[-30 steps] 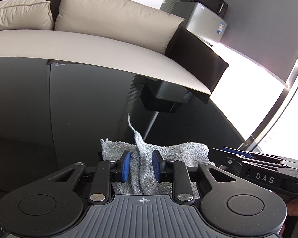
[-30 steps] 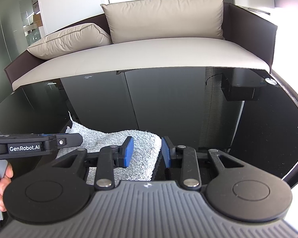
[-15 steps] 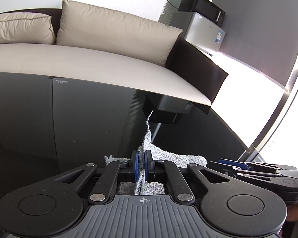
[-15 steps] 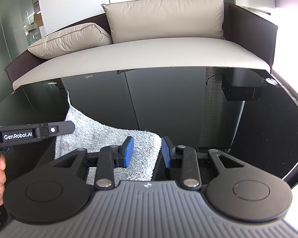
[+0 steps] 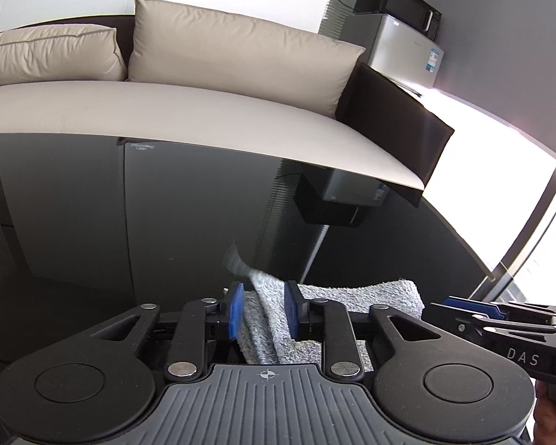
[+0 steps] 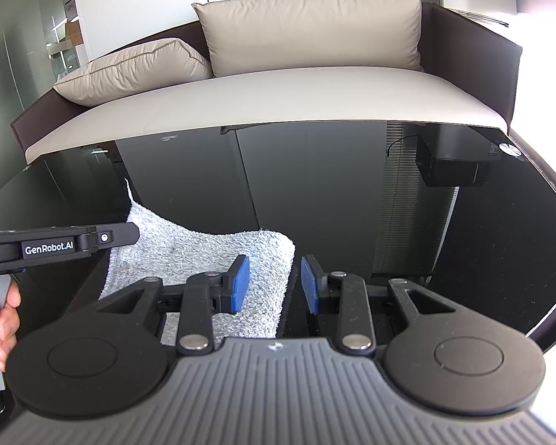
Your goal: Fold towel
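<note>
A grey terry towel [image 5: 356,293] lies on the glossy black table [image 5: 129,222]. In the left wrist view my left gripper [image 5: 265,309] is open, and a raised ridge of the towel stands between its blue pads, with the tip flopping left. In the right wrist view the towel [image 6: 204,256] lies flat with its left corner lifted near the left gripper's body [image 6: 59,244]. My right gripper [image 6: 274,283] is open and empty, straddling the towel's right edge. It also shows at the right of the left wrist view [image 5: 500,319].
A beige sofa [image 6: 278,89] with two cushions stands just behind the table's far edge. A small fridge with a black microwave on top [image 5: 400,26] stands at the back right. The table's curved right edge [image 6: 552,200] is close by.
My left gripper shut on the towel's ridge and lifted it, then opened again. The lifted tip dropped lower and flopped left. My right gripper stayed open and in place.
</note>
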The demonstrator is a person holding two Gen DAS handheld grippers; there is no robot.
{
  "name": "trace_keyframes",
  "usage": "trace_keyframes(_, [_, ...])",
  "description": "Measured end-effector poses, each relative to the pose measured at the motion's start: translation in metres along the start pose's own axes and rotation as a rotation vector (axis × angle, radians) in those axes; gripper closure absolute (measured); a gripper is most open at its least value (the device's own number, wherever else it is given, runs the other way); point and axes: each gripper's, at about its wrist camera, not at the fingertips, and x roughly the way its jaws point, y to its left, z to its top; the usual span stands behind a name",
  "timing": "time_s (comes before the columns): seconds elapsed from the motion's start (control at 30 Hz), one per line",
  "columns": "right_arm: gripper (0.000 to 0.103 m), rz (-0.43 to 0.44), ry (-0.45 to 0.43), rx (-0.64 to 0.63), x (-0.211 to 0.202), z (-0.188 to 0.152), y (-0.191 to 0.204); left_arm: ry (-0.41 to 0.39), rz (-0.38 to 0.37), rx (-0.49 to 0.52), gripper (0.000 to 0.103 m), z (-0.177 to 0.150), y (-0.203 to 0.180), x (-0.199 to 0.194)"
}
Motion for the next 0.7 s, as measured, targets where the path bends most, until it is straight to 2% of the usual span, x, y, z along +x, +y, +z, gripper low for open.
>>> trace_keyframes(0.27, [0.07,-0.009,0.001,0.0,-0.002,-0.003,-0.001,-0.013,0.069,0.001,0.028,-0.004,0.006,-0.014])
trace_keyframes(0.37, [0.061,-0.011,0.001,0.0,-0.003,-0.007,0.0,-0.013,0.09,-0.009,0.016,-0.007,0.008,-0.019])
trace_keyframes(0.4, [0.061,-0.012,-0.001,0.0,-0.004,-0.008,0.0,-0.017,0.098,-0.01,0.008,-0.008,0.008,-0.021])
trace_keyframes(0.43, [0.06,-0.014,-0.004,-0.001,-0.005,-0.009,0.001,-0.023,0.108,-0.01,0.004,-0.01,0.008,-0.025])
trace_keyframes(0.47, [0.059,-0.015,-0.006,0.002,-0.006,-0.01,0.001,-0.028,0.114,-0.011,0.001,-0.012,0.008,-0.028])
trace_keyframes(0.63, [0.039,-0.019,-0.029,0.019,-0.015,-0.018,-0.002,-0.024,0.115,0.003,0.001,-0.019,0.006,-0.039])
trace_keyframes(0.7, [0.023,-0.034,-0.042,0.024,-0.02,-0.02,-0.002,-0.021,0.118,0.007,0.001,-0.023,0.006,-0.043])
